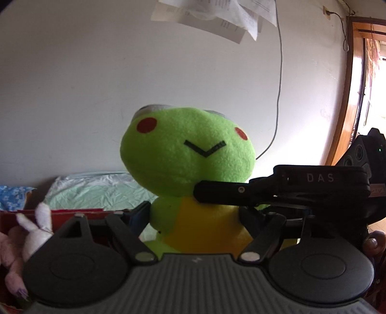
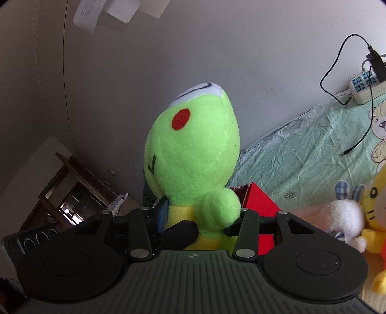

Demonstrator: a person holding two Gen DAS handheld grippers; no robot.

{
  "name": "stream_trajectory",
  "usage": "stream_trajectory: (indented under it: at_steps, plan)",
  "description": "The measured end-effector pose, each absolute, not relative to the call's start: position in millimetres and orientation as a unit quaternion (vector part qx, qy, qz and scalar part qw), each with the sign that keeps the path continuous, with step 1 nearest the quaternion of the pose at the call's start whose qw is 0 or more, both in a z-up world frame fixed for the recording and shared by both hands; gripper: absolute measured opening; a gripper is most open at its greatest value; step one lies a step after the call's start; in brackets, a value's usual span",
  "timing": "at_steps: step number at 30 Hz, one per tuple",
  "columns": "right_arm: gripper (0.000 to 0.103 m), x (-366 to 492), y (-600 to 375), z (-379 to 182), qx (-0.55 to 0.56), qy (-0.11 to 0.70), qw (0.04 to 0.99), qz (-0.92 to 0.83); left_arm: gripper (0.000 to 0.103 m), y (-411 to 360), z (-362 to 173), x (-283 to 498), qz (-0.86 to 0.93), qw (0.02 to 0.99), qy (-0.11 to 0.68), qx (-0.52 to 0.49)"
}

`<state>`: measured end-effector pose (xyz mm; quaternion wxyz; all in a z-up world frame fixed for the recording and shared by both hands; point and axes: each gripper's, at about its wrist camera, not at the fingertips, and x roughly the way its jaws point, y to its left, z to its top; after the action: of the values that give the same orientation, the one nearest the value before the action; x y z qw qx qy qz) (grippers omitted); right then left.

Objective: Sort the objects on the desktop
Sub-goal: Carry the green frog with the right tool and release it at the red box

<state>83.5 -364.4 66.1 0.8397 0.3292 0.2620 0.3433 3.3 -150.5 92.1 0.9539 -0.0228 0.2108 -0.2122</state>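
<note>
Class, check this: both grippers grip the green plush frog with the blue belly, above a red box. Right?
Not quite. The green plush frog has a yellow belly, as the left wrist view shows. Both the left gripper and right gripper do grip it, above the red box.

1. This is looking like a lived-in home, most likely a bedroom: a crumpled mint-green sheet [image 2: 311, 154] is lying spread against a plain white wall [image 1: 84, 84].
2. Soft toys are sitting about: a white bunny [image 1: 36, 231] at eight o'clock in the left view, a yellow plush [image 2: 376, 212] at four o'clock in the right.
3. A power strip [image 2: 364, 87] is resting on the sheet at two o'clock, its black cable [image 2: 333, 72] looping up.
4. A wooden door frame [image 1: 347, 96] is letting daylight in at three o'clock.
5. Loose papers [image 1: 217, 17] are hanging on the wall at twelve.
</note>
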Motion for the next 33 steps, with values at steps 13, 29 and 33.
stream_trajectory:
  at_steps: [13,29,33]
  plan:
    - [0.046,114.9,-235.4,24.0,0.228,0.328,0.874,0.276,0.08,-45.6,35.9,45.9,-0.153,0.939,0.304,-0.044]
    - [0.07,78.5,-238.2,59.4,0.132,0.253,0.947,0.147,0.077,-25.7,17.2,58.9,-0.167,0.927,0.333,-0.033]
    - [0.071,64.6,-281.7,59.2,0.143,0.246,0.954,0.09,0.077,-17.5,30.3,48.6,-0.159,0.933,0.317,-0.051]
